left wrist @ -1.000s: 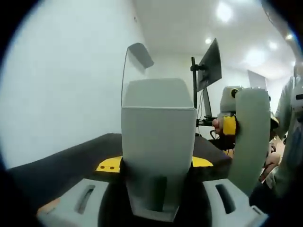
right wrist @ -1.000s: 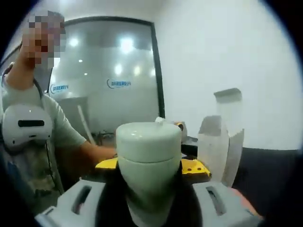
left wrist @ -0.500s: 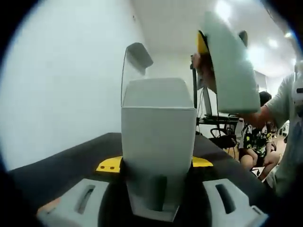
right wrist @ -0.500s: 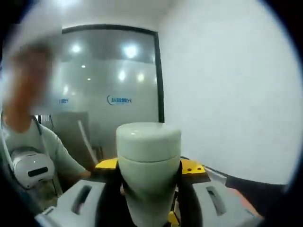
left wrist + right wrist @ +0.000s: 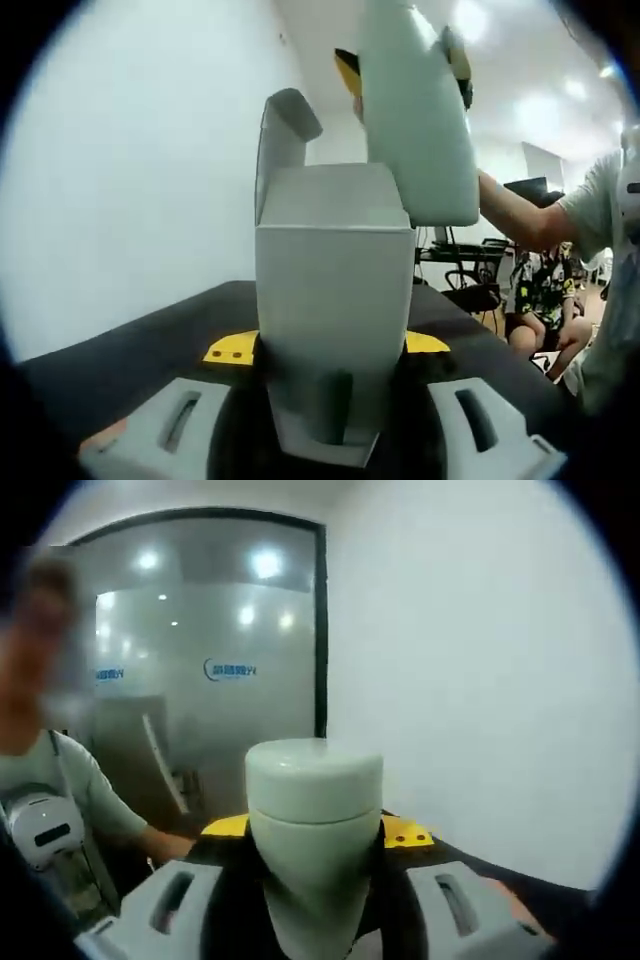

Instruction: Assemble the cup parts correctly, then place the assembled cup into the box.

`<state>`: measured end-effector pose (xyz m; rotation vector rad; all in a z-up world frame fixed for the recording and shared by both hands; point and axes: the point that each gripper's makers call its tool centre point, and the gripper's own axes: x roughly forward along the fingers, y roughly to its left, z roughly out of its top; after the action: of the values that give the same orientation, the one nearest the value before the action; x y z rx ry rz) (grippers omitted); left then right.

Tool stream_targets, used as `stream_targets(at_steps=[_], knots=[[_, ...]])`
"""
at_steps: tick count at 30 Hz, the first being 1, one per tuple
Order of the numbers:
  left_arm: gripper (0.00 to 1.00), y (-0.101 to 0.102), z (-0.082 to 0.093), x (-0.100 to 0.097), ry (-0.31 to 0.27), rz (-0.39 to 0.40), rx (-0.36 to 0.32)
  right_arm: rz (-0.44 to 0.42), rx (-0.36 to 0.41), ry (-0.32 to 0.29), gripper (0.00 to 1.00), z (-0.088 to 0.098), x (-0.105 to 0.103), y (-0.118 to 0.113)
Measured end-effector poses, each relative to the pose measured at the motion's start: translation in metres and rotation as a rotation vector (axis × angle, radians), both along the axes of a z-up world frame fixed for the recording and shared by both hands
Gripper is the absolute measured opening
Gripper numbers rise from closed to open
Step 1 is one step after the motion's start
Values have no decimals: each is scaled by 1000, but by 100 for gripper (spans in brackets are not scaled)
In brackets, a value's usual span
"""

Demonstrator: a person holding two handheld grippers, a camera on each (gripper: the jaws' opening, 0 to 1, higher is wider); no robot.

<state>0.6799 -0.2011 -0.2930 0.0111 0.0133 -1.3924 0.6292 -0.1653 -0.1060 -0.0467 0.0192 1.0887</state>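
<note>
A white cardboard box (image 5: 333, 290) stands upright between the jaws of my left gripper (image 5: 330, 346), which is shut on it; its top is open, with one flap (image 5: 285, 125) raised. A pale green cup with its lid on (image 5: 314, 820) sits between the jaws of my right gripper (image 5: 315, 830), shut on it. In the left gripper view the cup (image 5: 420, 120) hangs tilted just above the box's open top, at its right side, with a yellow fingertip (image 5: 347, 70) of the right gripper beside it.
The box is held over a black tabletop (image 5: 130, 350). A person's arm (image 5: 520, 215) reaches in from the right, and another person (image 5: 540, 295) sits further back. A white wall is at the left, and a glass partition (image 5: 200, 670) stands behind the cup.
The right gripper carried the cup from beside the box, up and to the left, to just over its open top. The box and left gripper stayed still.
</note>
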Motion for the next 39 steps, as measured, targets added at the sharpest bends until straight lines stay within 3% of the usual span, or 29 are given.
stream_targets(at_steps=[5, 14, 19, 23, 27, 33, 35, 39], knots=[[47, -2, 1, -1, -11, -5, 6, -41, 14, -36, 43, 8, 7, -5], [47, -2, 0, -3, -18, -4, 14, -104, -81, -94, 43, -1, 28, -2], [47, 1, 0, -1, -11, -2, 11, -94, -70, -77, 43, -14, 33, -4], [47, 0, -1, -3, -8, -2, 5, -83, -12, -37, 43, -16, 39, -8], [47, 0, -1, -3, -6, -5, 4, -1, 33, 1, 43, -23, 40, -10], [47, -1, -1, -3, -3, -7, 3, 40, 46, 31, 43, -45, 43, -13], [47, -1, -1, -2, 1, -8, 3, 72, 88, 38, 43, -40, 41, -13], [47, -1, -1, 0, 2, -8, 2, 99, 76, 28, 43, -39, 40, -9]])
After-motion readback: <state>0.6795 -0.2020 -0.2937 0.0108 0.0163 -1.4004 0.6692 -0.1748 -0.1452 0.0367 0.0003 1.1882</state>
